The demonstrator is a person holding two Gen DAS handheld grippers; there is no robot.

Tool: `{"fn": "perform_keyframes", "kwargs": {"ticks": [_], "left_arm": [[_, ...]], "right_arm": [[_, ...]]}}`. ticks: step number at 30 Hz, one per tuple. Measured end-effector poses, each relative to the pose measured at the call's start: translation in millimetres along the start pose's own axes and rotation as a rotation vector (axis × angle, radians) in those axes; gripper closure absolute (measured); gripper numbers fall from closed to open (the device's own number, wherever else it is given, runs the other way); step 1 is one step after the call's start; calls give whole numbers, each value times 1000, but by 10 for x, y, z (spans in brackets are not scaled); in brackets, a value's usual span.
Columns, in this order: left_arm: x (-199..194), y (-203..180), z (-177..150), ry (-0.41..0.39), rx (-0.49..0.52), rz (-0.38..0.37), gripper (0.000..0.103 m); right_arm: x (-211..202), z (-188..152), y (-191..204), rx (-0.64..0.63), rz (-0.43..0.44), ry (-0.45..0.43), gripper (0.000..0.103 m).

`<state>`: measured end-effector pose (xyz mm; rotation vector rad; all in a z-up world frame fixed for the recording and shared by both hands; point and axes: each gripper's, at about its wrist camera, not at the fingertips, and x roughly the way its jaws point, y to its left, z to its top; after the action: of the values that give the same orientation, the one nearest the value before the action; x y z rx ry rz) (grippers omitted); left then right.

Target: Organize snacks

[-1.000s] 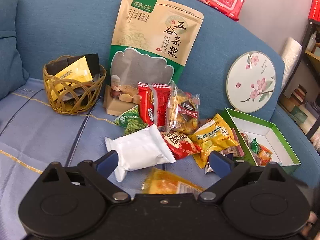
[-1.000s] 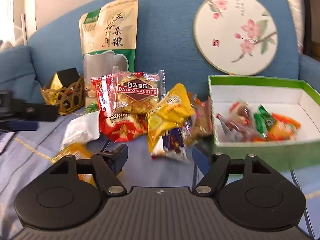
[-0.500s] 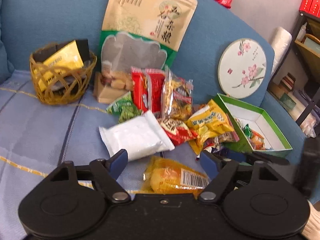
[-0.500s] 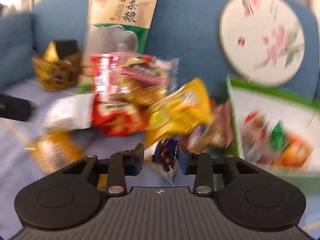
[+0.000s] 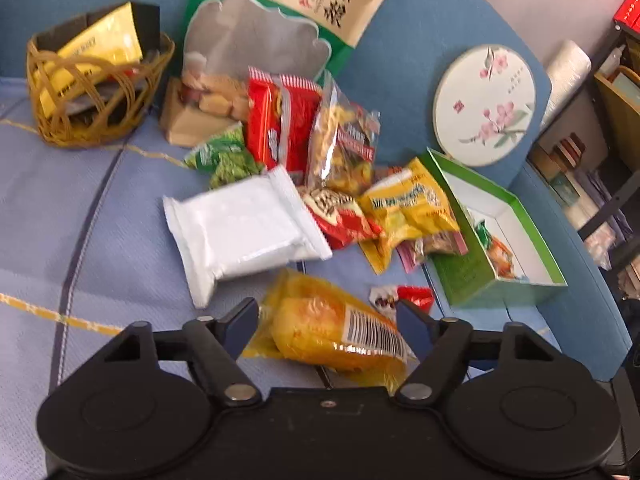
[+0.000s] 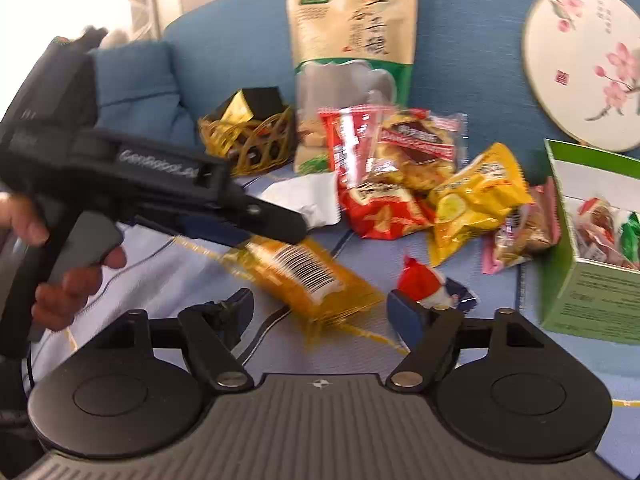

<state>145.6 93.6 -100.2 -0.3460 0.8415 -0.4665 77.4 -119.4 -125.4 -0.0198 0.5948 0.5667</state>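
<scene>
An orange-yellow snack packet (image 5: 332, 328) with a barcode lies on the blue sofa seat between the fingers of my left gripper (image 5: 326, 320), which is open; the pads do not press it. In the right wrist view the left gripper (image 6: 294, 232) hangs just over that packet (image 6: 304, 276). My right gripper (image 6: 322, 310) is opening; only the packet's corner is in its gap. A small red, white and blue packet (image 6: 430, 286) lies by its right finger. Further back is a heap of snack packets (image 5: 360, 200), a white packet (image 5: 240, 228) and a green box (image 5: 500, 240) holding several snacks.
A wicker basket (image 5: 96, 92) with a yellow sachet stands at the back left. A tall grain pouch (image 5: 280, 20) and a round flowered fan (image 5: 484, 104) lean on the sofa back. Shelves (image 5: 600, 140) stand to the right of the sofa. A person's hand (image 6: 68, 276) holds the left gripper's handle.
The left gripper sank and tipped down over the orange-yellow packet. The right gripper narrowed around a small packet, then spread wide and swung left; the left gripper now shows in its view.
</scene>
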Motion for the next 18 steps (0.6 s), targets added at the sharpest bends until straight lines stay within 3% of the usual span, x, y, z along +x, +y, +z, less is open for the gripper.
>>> {"fn": "perform_keyframes", "kwargs": {"ticks": [8, 9, 10, 12, 15, 18], "left_arm": [[117, -4, 2, 7, -3, 29, 3], [164, -9, -8, 20, 6, 40, 10], [188, -7, -23, 22, 4, 34, 17], [186, -28, -33, 20, -1, 27, 34], [122, -113, -36, 4, 19, 24, 46], [30, -254, -31, -17, 34, 13, 47]], "right_arm": [[284, 39, -73, 54, -29, 18, 0], [302, 43, -78, 55, -44, 17, 3], [317, 49, -85, 54, -45, 22, 17], [298, 46, -106, 63, -32, 25, 26], [219, 30, -134, 60, -33, 23, 35], [63, 43, -159, 79, -43, -11, 37]]}}
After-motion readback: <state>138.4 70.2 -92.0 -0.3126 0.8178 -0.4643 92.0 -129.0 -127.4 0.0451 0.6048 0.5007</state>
